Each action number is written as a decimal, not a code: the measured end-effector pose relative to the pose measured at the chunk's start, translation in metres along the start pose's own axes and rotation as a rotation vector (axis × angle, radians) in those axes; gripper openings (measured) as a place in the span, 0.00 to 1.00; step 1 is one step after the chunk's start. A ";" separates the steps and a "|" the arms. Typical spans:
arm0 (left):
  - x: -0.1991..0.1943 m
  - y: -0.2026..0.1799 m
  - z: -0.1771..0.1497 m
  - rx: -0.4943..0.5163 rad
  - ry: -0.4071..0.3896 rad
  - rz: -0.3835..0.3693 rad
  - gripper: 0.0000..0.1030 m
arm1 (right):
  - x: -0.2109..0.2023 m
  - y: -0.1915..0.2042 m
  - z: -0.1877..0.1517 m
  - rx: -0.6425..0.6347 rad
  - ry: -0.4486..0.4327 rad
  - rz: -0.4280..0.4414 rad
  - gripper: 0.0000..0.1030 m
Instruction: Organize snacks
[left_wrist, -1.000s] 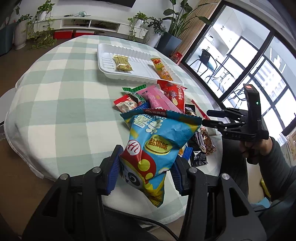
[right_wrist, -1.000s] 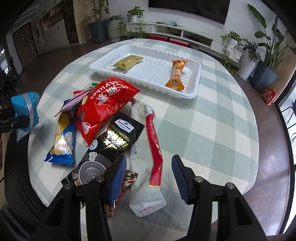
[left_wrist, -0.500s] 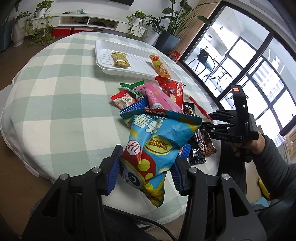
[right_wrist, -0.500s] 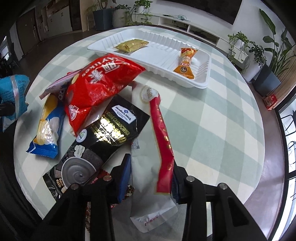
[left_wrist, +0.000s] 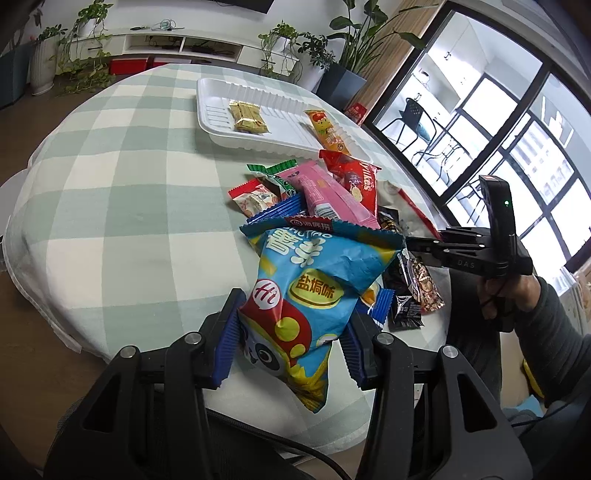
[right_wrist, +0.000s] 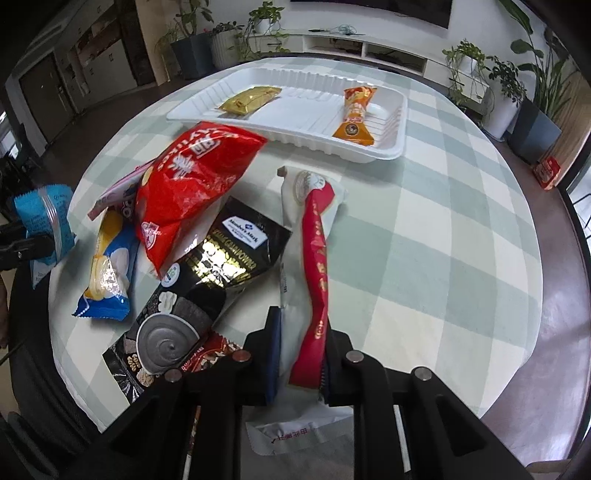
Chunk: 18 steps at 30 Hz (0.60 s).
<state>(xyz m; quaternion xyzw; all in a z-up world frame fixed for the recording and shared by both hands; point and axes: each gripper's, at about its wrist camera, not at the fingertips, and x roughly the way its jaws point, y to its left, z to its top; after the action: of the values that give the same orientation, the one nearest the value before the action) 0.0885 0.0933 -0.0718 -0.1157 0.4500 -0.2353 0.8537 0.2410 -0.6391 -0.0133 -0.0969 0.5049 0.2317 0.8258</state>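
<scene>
My left gripper (left_wrist: 291, 341) clamps the crinkled blue chip bag (left_wrist: 314, 291), hiding snacks behind; my right gripper (right_wrist: 299, 350) is closing around the long white-and-red packet (right_wrist: 314, 258), its lower end cut off.

Each camera sits close behind its own fingers (left_wrist: 229, 343), looking steeply down along them at the worktop (left_wrist: 122, 192). Both views share the white tray (right_wrist: 399, 144) beyond the fingertips, seen from opposite sides of the snack pile (right_wrist: 192, 192).
</scene>
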 end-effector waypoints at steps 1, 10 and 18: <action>0.000 0.000 0.000 -0.002 -0.003 -0.001 0.44 | -0.002 -0.004 0.000 0.023 -0.009 0.007 0.18; -0.005 0.004 0.001 -0.024 -0.031 -0.008 0.44 | -0.013 -0.038 -0.004 0.225 -0.081 0.065 0.18; -0.014 0.005 0.005 -0.033 -0.062 -0.016 0.44 | -0.021 -0.059 -0.009 0.348 -0.125 0.113 0.18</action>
<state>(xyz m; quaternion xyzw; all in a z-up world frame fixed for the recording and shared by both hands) 0.0876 0.1048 -0.0611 -0.1406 0.4261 -0.2311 0.8633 0.2541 -0.6998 -0.0031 0.0906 0.4897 0.1924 0.8456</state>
